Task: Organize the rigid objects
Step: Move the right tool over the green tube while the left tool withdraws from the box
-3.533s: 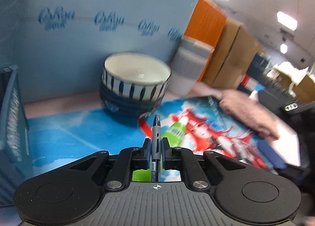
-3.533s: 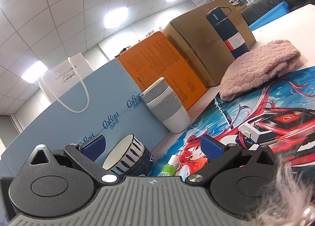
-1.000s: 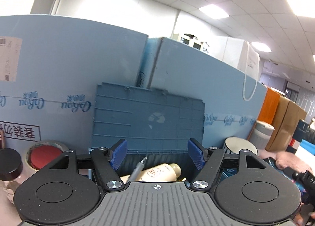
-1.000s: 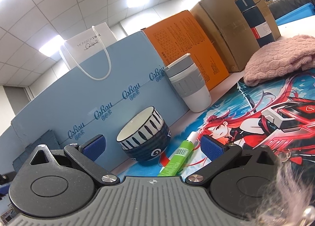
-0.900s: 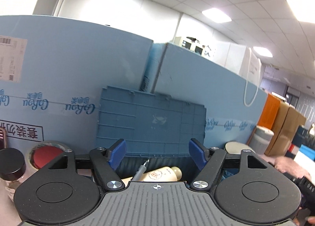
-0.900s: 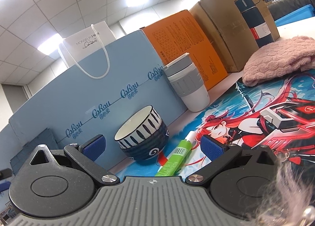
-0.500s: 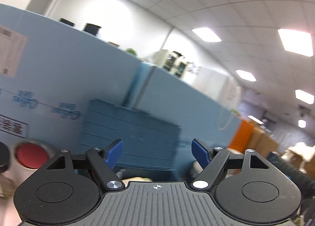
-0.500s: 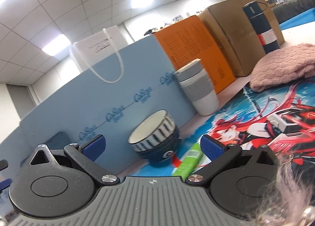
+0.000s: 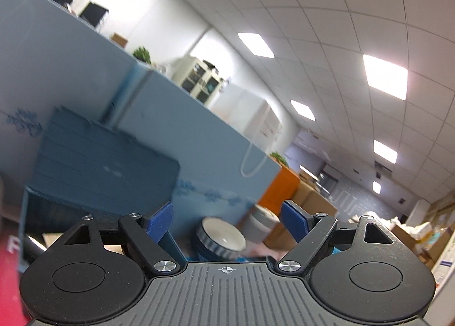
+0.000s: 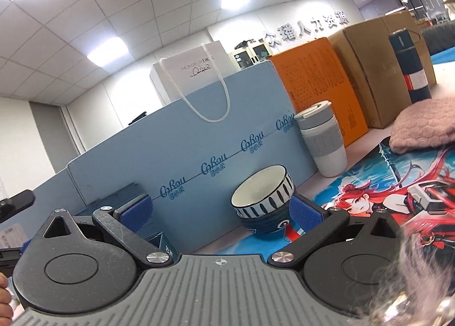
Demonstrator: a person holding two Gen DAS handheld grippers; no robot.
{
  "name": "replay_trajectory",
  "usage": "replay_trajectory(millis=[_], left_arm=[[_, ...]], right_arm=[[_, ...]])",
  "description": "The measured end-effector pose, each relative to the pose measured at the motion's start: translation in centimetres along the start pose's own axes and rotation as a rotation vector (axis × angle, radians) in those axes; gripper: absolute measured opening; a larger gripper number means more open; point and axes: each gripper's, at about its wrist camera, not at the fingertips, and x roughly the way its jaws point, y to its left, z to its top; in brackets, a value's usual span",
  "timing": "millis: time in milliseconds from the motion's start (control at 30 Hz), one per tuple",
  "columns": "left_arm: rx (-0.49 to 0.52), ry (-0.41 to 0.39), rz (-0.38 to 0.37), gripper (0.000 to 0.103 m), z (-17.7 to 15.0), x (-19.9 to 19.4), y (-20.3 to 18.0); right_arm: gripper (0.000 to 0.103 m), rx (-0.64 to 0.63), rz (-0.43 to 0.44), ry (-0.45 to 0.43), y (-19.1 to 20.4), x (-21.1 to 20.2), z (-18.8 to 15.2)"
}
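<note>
Opening wider, the left gripper [image 9: 226,219] is carrying nothing between its jaws as it faces the stacked bowls [image 9: 220,239] past the blue crate [image 9: 93,166]. The right gripper [image 10: 220,213] is also holding nothing, its jaws spread wide, with those bowls [image 10: 263,202] sitting on the printed mat [image 10: 369,184] just ahead. Judging from this, the bowls are coming next; approaching level and straddling the rim squarely should be keeping the stack from tipping.

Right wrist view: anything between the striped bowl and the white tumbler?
No. In the right wrist view the stretch between the striped bowl and the white tumbler shows only bare mat and the blue board behind.
</note>
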Motion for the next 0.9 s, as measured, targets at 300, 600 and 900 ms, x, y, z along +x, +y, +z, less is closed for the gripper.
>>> replay_trajectory(millis=[300,600,900], left_arm=[[0.002,0.128,-0.011,0.088,-2.2,3.3,-0.6],[0.019,0.217,-0.002,0.088,-4.2,5.3,-0.8],[0.045,0.253,0.045,0.092,-4.6,5.6,-0.6]], right_arm=[[0.103,-0.028,-0.078,0.038,0.1,0.2,0.4],[0.103,0.033,-0.227,0.147,-3.2,3.3,-0.4],[0.103,0.088,-0.322,0.265,-6.3,6.6,-1.1]])
